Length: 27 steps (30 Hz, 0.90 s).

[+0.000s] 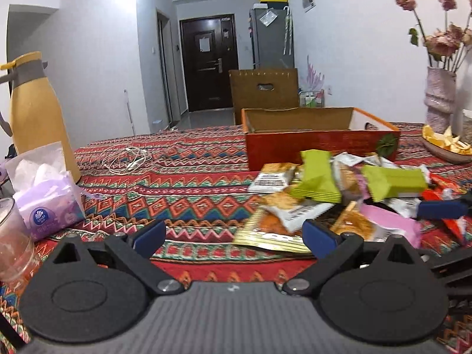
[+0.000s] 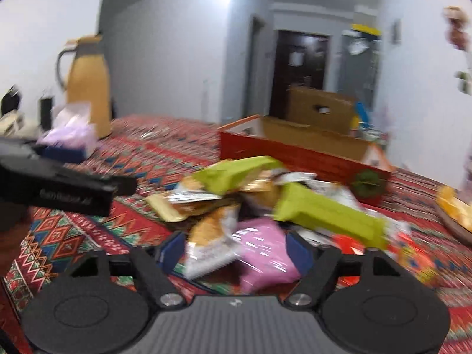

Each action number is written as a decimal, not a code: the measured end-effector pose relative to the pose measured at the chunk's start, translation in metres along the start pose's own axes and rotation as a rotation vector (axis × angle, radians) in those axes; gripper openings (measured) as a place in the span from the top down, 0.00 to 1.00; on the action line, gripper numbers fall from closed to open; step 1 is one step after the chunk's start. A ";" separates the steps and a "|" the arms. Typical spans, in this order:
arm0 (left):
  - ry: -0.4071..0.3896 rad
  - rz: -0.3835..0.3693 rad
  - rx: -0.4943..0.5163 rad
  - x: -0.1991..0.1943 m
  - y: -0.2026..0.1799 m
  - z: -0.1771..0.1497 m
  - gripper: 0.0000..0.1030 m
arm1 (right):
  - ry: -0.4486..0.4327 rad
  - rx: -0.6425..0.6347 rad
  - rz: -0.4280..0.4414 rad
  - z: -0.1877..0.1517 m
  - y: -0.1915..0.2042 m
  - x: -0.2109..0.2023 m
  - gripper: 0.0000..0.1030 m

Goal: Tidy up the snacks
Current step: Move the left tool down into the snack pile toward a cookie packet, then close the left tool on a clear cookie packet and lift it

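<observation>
A pile of snack packets lies on the patterned tablecloth in front of an open red box. It holds green packets, a pink packet and white-orange packets. My left gripper is open, empty, just left of the pile. In the right wrist view, my right gripper is open, with the pink packet and a white-orange packet between its fingers. The red box stands behind the pile. The view is blurred.
A yellow thermos jug, a tissue pack and a glass stand at the left. A white cable lies mid-table. A vase of flowers and a dish of peel are at the right.
</observation>
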<state>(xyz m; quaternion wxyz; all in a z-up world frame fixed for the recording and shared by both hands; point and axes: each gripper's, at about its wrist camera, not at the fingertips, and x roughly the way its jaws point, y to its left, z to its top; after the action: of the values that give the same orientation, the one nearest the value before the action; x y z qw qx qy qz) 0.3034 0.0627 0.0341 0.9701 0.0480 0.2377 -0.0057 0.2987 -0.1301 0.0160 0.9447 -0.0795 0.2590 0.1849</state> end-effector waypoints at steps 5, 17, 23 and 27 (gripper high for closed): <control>0.077 -0.117 -0.033 0.035 0.009 0.011 0.03 | 0.062 -0.093 -0.011 0.011 0.020 0.046 0.56; 0.185 -0.172 0.076 0.113 -0.056 0.027 0.16 | 0.004 -0.022 -0.096 0.008 -0.010 0.008 0.97; 0.166 -0.134 0.084 0.112 -0.057 0.020 0.59 | 0.016 0.066 -0.136 -0.006 -0.035 -0.009 0.92; 0.129 -0.137 0.110 0.090 -0.056 0.018 0.76 | -0.027 0.088 -0.061 -0.008 -0.032 -0.017 0.75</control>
<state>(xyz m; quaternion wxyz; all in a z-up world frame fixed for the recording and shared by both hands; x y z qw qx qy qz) 0.3896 0.0062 0.0036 0.9460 0.0853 0.3018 -0.0818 0.2938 -0.1673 0.0198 0.9559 -0.0430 0.2515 0.1455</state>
